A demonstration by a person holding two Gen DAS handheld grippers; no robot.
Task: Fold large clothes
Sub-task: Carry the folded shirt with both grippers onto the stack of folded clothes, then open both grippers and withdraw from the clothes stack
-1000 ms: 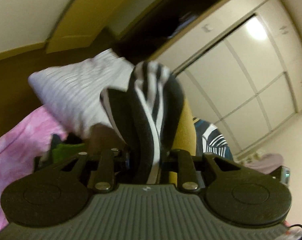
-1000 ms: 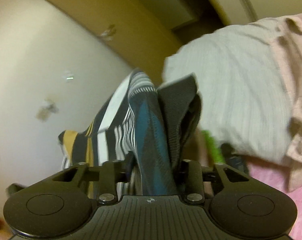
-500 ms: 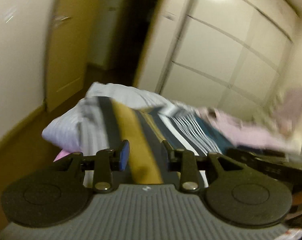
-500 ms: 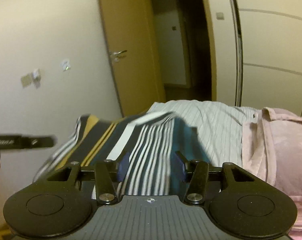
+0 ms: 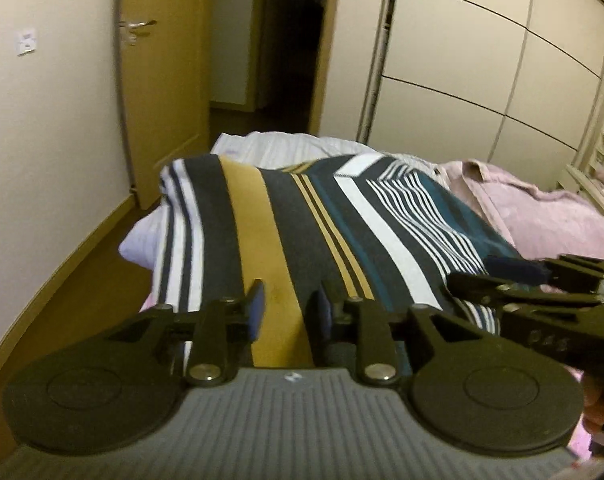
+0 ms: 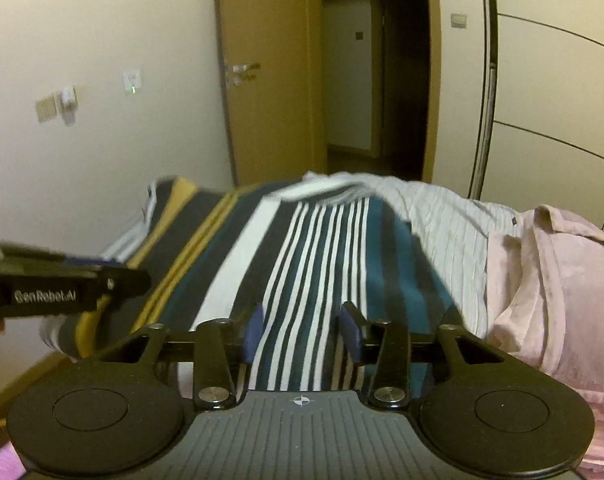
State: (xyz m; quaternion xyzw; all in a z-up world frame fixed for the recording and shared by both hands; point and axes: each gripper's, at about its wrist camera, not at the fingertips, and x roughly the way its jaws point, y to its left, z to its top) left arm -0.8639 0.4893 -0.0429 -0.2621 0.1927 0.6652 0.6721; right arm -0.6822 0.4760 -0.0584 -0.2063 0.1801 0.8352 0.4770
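With my left claw point(image 5: 287, 312) and right claw point(image 6: 302, 332) both released over the striped shirt point(image 5: 302, 220), its near edge risked sliding off the bed point(image 6: 454, 216), unfolding.

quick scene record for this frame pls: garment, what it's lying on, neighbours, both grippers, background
garment: striped top, bands of dark grey, mustard, white and teal, spread out flat
support: lies over a pale pinstriped garment on the bed
neighbour: pink shirt to its right, edges touching or nearly so
left gripper: open, pads not pressing, over the mustard band at the near edge
right gripper: jaws have just been opening, over the thin white stripes, cloth between the pads but not pinched
background: wooden door open, white wardrobe
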